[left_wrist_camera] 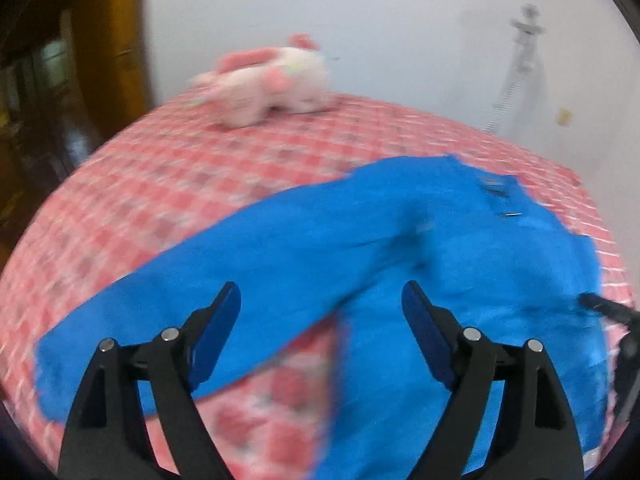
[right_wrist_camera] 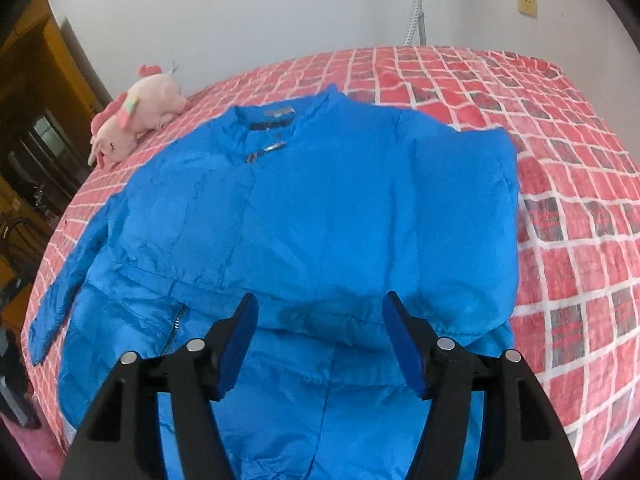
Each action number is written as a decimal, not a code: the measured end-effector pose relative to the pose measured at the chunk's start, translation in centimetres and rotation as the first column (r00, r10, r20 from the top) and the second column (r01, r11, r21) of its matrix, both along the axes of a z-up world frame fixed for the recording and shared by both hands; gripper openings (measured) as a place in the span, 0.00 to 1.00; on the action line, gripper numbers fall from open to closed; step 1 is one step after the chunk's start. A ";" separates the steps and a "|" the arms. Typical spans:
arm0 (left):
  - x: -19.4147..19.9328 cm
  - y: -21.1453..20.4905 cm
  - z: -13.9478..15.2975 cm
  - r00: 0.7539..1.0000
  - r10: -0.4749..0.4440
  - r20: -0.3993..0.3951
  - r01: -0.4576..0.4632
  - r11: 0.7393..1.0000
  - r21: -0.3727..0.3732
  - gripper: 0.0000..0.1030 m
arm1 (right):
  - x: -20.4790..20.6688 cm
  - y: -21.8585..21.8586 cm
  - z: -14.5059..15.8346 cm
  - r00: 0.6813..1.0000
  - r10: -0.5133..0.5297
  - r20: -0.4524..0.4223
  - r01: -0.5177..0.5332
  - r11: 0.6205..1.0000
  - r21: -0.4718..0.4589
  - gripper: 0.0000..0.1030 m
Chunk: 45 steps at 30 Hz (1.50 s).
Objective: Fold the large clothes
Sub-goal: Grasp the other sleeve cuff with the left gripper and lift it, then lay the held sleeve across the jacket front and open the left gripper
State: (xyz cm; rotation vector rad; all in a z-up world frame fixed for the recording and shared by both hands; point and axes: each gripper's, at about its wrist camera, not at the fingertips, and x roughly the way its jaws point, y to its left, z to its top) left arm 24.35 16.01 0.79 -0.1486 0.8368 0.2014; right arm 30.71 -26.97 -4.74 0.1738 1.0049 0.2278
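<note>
A bright blue jacket [right_wrist_camera: 312, 216] lies front up on the red checked bed [right_wrist_camera: 560, 160], collar toward the far wall. Its right sleeve is folded across the chest, the cuff lying near the hem. Its left sleeve [left_wrist_camera: 200, 280] stretches out flat to the left. My left gripper [left_wrist_camera: 320, 300] is open and empty, hovering above that left sleeve; this view is motion-blurred. My right gripper [right_wrist_camera: 320, 312] is open and empty above the folded sleeve's cuff near the hem. The right gripper's tip also shows at the right edge of the left wrist view [left_wrist_camera: 608, 308].
A pink and white plush toy [right_wrist_camera: 136, 120] lies near the bed's far left corner, also in the left wrist view [left_wrist_camera: 272, 80]. A white stand [right_wrist_camera: 416, 4] leans on the wall behind. Dark wooden furniture [right_wrist_camera: 28, 128] stands left of the bed.
</note>
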 end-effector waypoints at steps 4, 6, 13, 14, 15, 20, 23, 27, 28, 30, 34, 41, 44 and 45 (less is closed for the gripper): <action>-5.8 7.1 -1.4 0.980 0.189 -0.059 -0.187 0.982 0.027 0.81 | -0.2 0.1 0.1 1.000 0.005 -0.001 -0.005 1.000 0.003 0.63; -9.0 10.8 -1.8 0.951 0.300 -0.079 -0.298 0.954 0.035 0.81 | -0.2 0.2 0.2 1.000 0.013 0.003 -0.013 1.000 0.001 0.64; -16.1 20.8 -2.7 0.843 0.526 -0.116 -0.530 0.848 -0.007 0.85 | 0.0 0.3 -0.3 1.000 0.009 -0.006 -0.009 1.000 -0.004 0.66; -16.1 21.3 -3.1 0.841 0.525 -0.128 -0.533 0.846 -0.028 0.85 | -0.1 0.3 -0.3 1.000 0.011 -0.003 -0.011 1.000 -0.009 0.66; -16.0 22.3 -3.7 0.846 0.515 -0.141 -0.527 0.846 -0.073 0.85 | -0.1 0.4 -0.3 1.000 0.014 0.000 -0.014 1.000 -0.013 0.66; -15.1 24.6 -6.3 0.855 0.487 -0.179 -0.517 0.829 -0.212 0.85 | -0.2 0.3 -0.2 1.000 0.024 0.003 -0.024 1.000 -0.010 0.66; -14.8 24.6 -7.1 0.863 0.474 -0.176 -0.505 0.822 -0.263 0.85 | -0.2 0.5 -0.2 1.000 0.023 0.002 -0.023 1.000 -0.008 0.66; -14.4 24.6 -7.5 0.855 0.489 -0.171 -0.517 0.819 -0.246 0.71 | -0.2 0.5 -0.3 1.000 0.022 0.000 -0.022 1.000 -0.016 0.66; -14.4 24.6 -7.5 0.856 0.489 -0.168 -0.517 0.819 -0.247 0.64 | -0.2 0.5 -0.4 1.000 0.020 0.000 -0.020 1.000 -0.018 0.66; -14.4 24.8 -7.5 0.859 0.488 -0.156 -0.512 0.814 -0.275 0.55 | -0.1 0.4 -0.5 1.000 0.020 -0.003 -0.020 1.000 -0.016 0.66; -14.9 24.6 -6.9 0.868 0.483 -0.118 -0.491 0.794 -0.359 0.31 | 0.1 0.2 -0.7 1.000 0.017 -0.013 -0.017 1.000 -0.013 0.66; -13.5 19.3 -1.5 0.913 0.408 0.025 -0.381 0.872 -0.308 0.28 | 0.0 -0.2 -0.2 1.000 0.008 -0.011 -0.008 1.000 -0.003 0.66; -11.5 15.7 1.5 0.945 0.313 0.099 -0.275 0.920 -0.278 0.28 | 0.0 -0.3 -0.3 1.000 0.000 -0.012 0.000 1.000 -0.001 0.66; -10.4 13.9 2.7 0.958 0.256 0.128 -0.215 0.940 -0.266 0.28 | 0.0 -0.4 -0.4 1.000 -0.004 -0.016 0.004 1.000 -0.001 0.66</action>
